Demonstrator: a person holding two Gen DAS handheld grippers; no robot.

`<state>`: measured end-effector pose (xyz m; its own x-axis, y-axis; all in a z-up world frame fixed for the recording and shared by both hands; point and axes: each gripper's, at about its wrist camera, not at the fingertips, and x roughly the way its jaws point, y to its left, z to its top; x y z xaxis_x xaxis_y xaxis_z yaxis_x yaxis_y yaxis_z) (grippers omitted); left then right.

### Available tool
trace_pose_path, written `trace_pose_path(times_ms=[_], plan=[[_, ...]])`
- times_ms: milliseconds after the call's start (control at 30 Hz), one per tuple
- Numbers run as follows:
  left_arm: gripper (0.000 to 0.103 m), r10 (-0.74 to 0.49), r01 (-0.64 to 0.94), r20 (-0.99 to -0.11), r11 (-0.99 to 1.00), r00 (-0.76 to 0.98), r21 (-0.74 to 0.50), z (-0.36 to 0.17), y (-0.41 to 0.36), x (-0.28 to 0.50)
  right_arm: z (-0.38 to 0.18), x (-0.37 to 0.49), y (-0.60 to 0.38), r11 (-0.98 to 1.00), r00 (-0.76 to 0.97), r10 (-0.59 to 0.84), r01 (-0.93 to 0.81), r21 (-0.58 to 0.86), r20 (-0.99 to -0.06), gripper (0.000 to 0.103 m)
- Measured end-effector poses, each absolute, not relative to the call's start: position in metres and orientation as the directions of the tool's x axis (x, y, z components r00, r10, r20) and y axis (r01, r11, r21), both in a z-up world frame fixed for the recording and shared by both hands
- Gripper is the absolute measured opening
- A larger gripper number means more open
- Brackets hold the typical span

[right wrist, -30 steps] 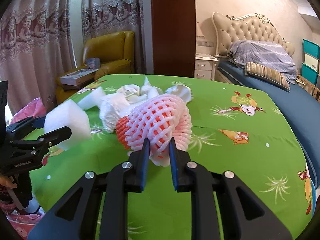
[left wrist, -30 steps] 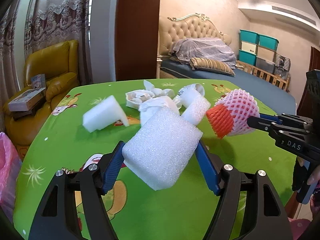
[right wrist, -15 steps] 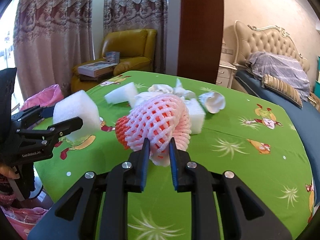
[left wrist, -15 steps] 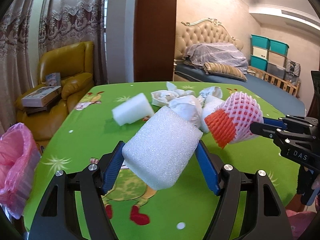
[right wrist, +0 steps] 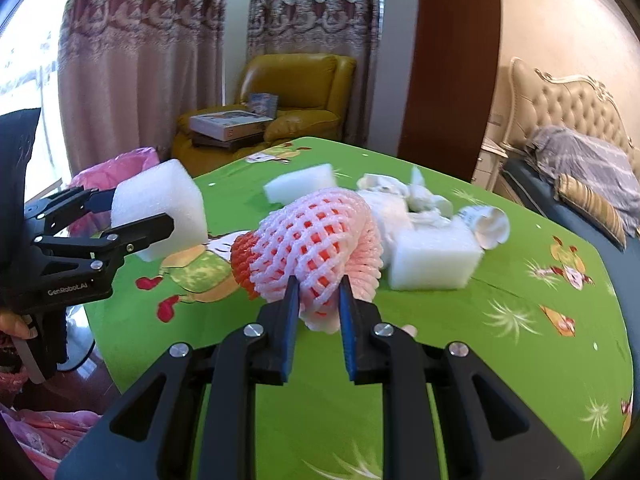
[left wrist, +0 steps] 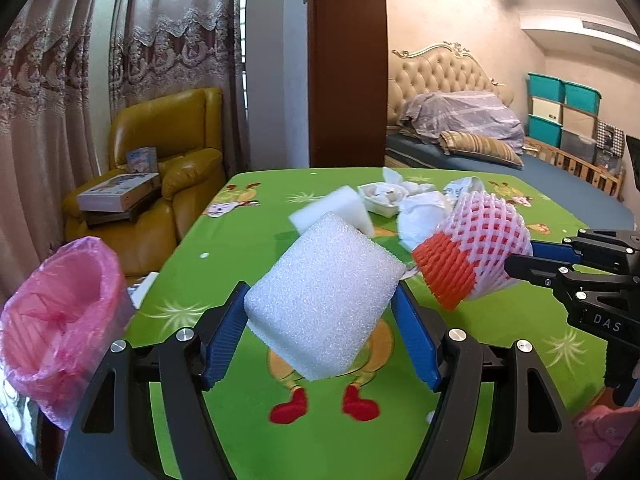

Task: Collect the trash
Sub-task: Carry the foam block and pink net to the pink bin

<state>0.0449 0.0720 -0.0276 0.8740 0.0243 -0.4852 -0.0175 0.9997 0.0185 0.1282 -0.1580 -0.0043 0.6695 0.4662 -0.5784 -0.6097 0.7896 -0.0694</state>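
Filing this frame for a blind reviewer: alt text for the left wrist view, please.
The left tongs grip a white rectangular foam block above a green cartoon-print tablecloth, with a pink-bagged trash bin at lower left. At right, the right tongs hold pink-and-orange foam fruit netting; white foam and paper scraps lie behind.

Left gripper (left wrist: pixel 320 316) with white foam block (left wrist: pixel 322 300) swung toward table's 9 o'clock edge. Pink-lined trash bin (left wrist: pixel 60 312), absent from left wrist view 1.0 s ago, now large at 8 o'clock of frame, just beside table edge (left wrist: pixel 160 280). Yellow armchair (left wrist: pixel 160 172) shifted toward frame centre. Right gripper (right wrist: pixel 318 308) with pink-and-orange foam net (right wrist: pixel 316 248) followed same way; loose trash pile (right wrist: pixel 404 204) now at 1 o'clock of net. In right wrist view, bin (right wrist: pixel 116 168) now visible behind foam block (right wrist: pixel 160 212).
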Motion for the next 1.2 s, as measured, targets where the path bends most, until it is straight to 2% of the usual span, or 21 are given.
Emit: trace_pose_path(times_ms=[667,1200], plan=[[0.068,0.171,-0.196,-0.464,0.981,0.869,-0.007,-0.022,0.147,0.016,0.000,0.123,-0.060,0.653,0.608,0.529,-0.737,-0.174,-0.592,0.019],[0.068,0.368,-0.424,-0.411,0.904,0.834,-0.052,-0.007,0.244,-0.024,0.027,0.113,0.050,0.516,0.543,0.638,-0.828,-0.220,-0.546,0.019]])
